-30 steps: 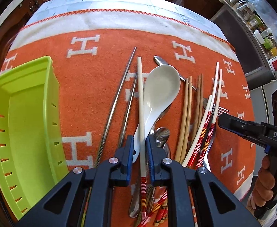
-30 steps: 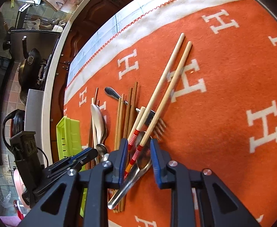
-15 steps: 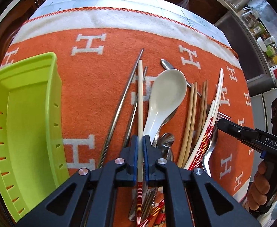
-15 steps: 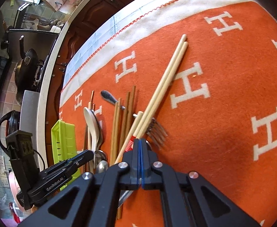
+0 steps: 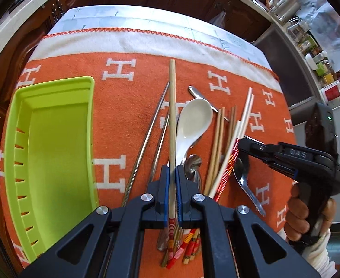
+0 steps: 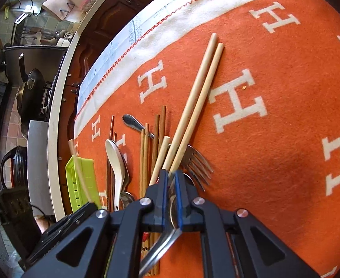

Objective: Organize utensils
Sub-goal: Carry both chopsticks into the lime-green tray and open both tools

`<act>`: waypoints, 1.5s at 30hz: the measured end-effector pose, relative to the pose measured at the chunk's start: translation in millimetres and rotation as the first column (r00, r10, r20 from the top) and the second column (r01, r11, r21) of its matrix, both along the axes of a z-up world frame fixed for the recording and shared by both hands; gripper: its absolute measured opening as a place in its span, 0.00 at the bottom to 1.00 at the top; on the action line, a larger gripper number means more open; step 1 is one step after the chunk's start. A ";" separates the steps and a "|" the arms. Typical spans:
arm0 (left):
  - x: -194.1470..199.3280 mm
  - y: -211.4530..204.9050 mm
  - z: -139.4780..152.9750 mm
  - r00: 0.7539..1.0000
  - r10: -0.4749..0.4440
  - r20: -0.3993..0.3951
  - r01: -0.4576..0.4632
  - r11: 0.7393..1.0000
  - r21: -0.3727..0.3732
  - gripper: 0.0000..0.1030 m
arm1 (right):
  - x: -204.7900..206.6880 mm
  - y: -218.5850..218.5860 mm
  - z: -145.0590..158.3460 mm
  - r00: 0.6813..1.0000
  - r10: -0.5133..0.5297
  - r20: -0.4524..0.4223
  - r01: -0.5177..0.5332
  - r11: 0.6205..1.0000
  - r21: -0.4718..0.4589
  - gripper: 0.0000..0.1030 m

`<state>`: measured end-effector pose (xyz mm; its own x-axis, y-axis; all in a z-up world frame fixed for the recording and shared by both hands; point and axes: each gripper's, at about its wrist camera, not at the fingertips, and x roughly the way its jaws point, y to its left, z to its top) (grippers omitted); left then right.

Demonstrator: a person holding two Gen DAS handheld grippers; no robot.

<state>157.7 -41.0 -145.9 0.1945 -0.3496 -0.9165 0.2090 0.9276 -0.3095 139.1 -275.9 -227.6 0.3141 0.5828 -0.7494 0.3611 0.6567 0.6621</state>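
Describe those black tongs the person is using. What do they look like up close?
Both are black plastic, with triangular cut-outs in the arms, silver bolts at the joints and blue pads lining the fingertips. The left tongs and right tongs match. Seen from the left, the right one has a pistol-style handle, pale lettering and a small green light. The hand wears a white sleeve.

Both my wrist cams sit close above the desk point(image 5: 128, 39), angled steeply down; both share the utensil pile point(image 5: 207, 143) and green tray point(image 6: 81, 180) at 9 o'clock.
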 end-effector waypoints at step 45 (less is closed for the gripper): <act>-76.5 100.8 99.4 0.969 0.167 0.184 -0.152 0.984 -0.091 0.03 | -51.6 96.8 97.8 0.958 0.196 0.208 -0.210 0.977 0.044 0.05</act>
